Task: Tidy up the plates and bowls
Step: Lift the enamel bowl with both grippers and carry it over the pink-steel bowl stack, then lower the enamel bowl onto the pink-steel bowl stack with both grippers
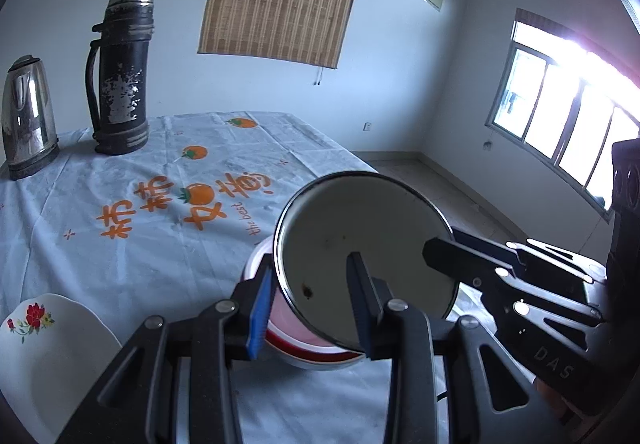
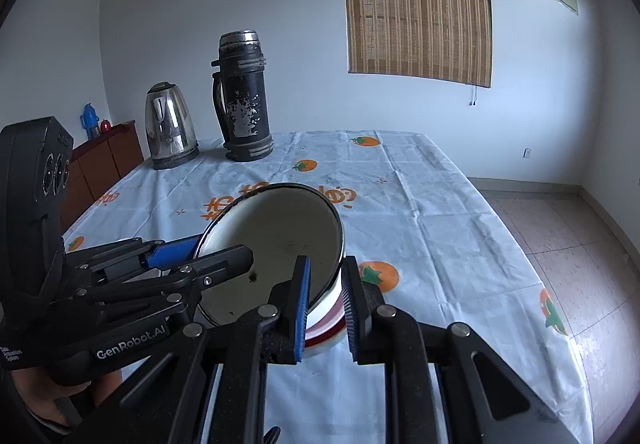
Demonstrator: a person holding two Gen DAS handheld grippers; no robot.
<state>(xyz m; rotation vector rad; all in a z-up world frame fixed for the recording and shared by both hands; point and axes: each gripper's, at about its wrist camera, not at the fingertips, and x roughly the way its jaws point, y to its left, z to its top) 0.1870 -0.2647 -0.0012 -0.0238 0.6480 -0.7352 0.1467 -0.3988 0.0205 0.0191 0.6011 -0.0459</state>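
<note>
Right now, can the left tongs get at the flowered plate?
Probably not yet. The left tongs are shut on the enamel bowl, which the right tongs also grip. The flowered plate lies uncovered beside them on the table, so the path looks free once the bowl is released.

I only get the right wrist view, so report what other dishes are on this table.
Observer: A white plate with a red flower lies on the tablecloth, at the lower left of the left wrist view.
Operator: Check the left gripper's hold on the bowl.
Observer: The left gripper straddles the bowl rim: one finger inside, the blue-padded one outside.
Operator: Say what lies right of the table.
Observer: A bright window.
</note>
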